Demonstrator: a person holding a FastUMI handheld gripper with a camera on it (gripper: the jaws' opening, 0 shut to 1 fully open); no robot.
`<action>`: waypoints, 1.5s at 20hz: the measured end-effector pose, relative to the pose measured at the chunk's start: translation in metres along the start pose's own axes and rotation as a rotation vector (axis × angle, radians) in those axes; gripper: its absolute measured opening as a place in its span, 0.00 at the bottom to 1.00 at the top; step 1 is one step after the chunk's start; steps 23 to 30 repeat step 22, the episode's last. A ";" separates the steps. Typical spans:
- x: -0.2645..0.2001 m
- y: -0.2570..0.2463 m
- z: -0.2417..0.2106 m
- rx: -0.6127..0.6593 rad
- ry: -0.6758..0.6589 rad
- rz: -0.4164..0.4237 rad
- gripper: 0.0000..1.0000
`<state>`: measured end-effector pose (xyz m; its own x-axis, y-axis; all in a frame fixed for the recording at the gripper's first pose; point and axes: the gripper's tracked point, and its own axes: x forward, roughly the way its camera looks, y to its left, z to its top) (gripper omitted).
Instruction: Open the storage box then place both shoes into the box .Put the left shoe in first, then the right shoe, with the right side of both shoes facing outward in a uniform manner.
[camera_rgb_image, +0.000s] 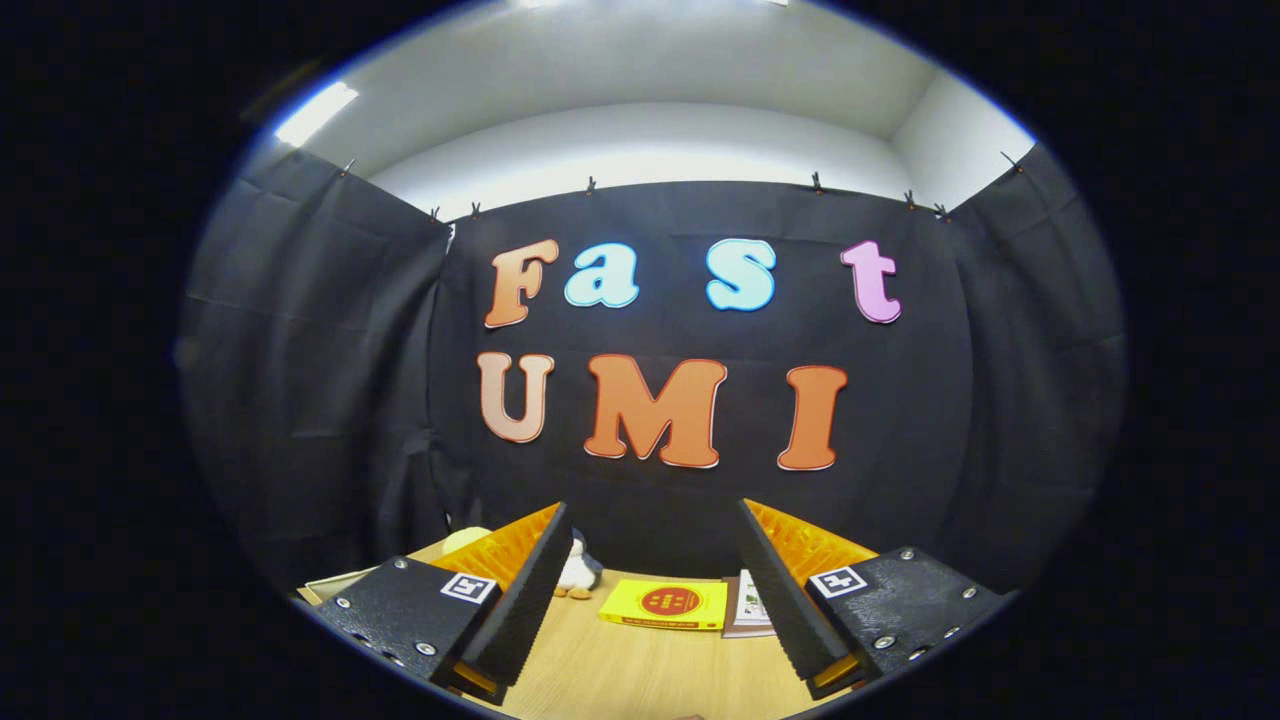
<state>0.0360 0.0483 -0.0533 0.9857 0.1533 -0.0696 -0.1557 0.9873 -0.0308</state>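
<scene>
My gripper is held high and points at the booth's back wall, its two fingers spread wide apart with nothing between them. Below and between the fingers lies a strip of wooden table. No shoe or storage box is in sight from this angle.
A yellow book with a red round mark lies flat on the table between the fingers, with a second book or booklet beside it by the right finger. A small white plush toy sits by the left finger, a pale rounded object behind that finger.
</scene>
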 end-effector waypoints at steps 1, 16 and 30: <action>0.000 -0.007 0.000 -0.011 -0.018 -0.013 0.98; -0.010 -0.018 0.004 -0.010 -0.129 -0.032 0.99; -0.011 -0.013 0.015 0.013 -0.159 -0.008 1.00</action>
